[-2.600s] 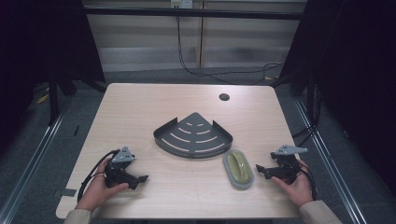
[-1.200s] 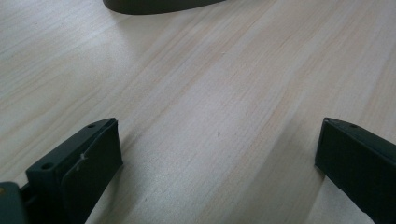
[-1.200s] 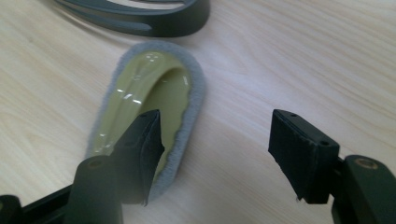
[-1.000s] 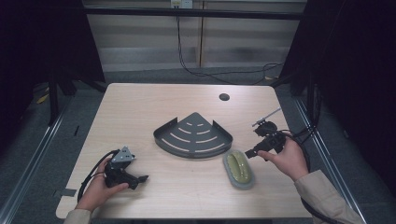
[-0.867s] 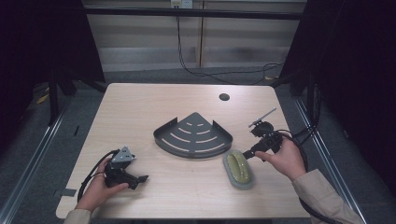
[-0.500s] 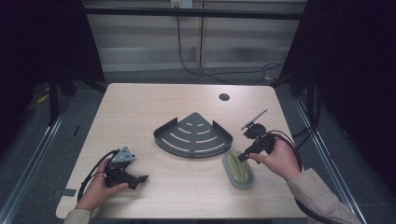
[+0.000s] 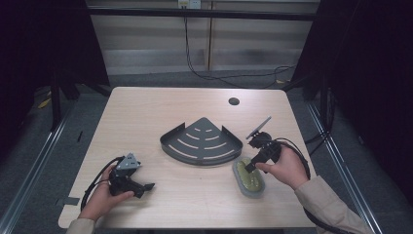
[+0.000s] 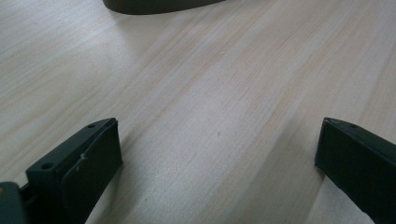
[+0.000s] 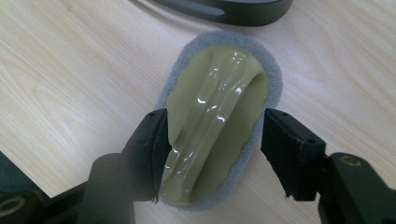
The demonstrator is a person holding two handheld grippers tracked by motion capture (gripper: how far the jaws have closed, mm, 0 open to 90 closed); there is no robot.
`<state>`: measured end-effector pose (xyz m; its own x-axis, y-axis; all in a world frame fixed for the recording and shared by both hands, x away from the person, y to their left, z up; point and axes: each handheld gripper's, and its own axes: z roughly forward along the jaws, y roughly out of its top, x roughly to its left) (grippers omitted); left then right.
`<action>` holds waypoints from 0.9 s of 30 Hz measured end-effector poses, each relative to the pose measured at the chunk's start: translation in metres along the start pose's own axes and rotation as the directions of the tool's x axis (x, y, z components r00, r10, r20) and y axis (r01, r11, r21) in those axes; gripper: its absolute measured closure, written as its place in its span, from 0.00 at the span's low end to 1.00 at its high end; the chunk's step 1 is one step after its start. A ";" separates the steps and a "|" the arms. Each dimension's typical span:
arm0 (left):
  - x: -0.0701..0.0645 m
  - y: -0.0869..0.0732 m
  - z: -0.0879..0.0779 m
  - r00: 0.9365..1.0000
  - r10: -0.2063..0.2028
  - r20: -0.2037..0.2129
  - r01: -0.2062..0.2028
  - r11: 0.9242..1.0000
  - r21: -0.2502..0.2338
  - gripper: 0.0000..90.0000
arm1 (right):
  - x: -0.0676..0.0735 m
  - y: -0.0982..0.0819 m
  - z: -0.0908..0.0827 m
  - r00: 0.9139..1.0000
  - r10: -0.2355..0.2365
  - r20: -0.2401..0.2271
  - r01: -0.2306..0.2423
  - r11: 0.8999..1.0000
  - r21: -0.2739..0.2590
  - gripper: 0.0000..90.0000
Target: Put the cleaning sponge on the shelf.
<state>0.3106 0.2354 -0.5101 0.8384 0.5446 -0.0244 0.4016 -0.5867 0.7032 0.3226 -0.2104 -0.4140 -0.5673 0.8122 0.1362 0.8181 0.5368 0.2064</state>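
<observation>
One oval grey sponge pad with a glossy olive-green plastic grip (image 9: 217,126) on the light wood bench (image 7: 146,112), just right of and in front of one dark fan-shaped slotted metal tray (image 7: 202,142). Right gripper (image 9: 215,135) tilted down over it — fingers have just been closing, straddling the pad, right one clear of it. Left gripper (image 7: 127,176) low near the bench's front left — fingers spread wide.

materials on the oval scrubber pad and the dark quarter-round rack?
Oval scrubber pad: glossy olive top, likely soft plastic or silicone judging by the sharp highlights; its fuzzy grey rim looks like foam or felt. Dark quarter-round slotted rack: matte dark grey, thin rigid walls, probably coated metal, possibly plastic.
</observation>
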 end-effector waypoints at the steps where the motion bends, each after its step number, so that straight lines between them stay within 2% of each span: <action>1: 0.000 0.000 0.000 1.000 0.000 0.000 0.000 1.000 0.000 0.00 | 0.000 0.000 0.001 1.000 0.001 -0.002 -0.001 1.000 0.001 0.48; 19: 0.001 0.000 0.000 1.000 0.003 0.002 -0.003 1.000 0.002 0.00 | 0.005 0.002 0.013 0.999 0.018 -0.034 -0.016 0.997 0.072 0.60; 21: 0.000 0.000 0.000 1.000 0.000 0.002 0.000 1.000 0.001 0.00 | 0.005 0.001 0.015 0.999 0.013 -0.036 -0.009 0.996 0.085 0.66; 23: 0.000 0.000 0.000 1.000 0.004 0.003 -0.004 1.000 0.002 0.00 | 0.005 0.001 0.014 0.999 0.014 -0.037 -0.011 0.996 0.090 0.69; 25: 0.001 0.000 0.000 1.000 0.006 0.002 -0.006 1.000 0.003 0.00 | 0.006 0.001 0.013 0.999 0.006 -0.032 -0.003 0.996 0.093 0.79; 27: 0.001 0.000 0.000 1.000 0.004 0.003 -0.004 1.000 0.002 0.00 | 0.006 0.001 0.010 1.000 -0.008 -0.022 0.010 0.995 0.096 0.79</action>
<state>0.3109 0.2359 -0.5099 0.8410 0.5404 -0.0239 0.3990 -0.5899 0.7020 0.3209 -0.2025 -0.4221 -0.5754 0.8030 0.1555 0.8179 0.5640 0.1138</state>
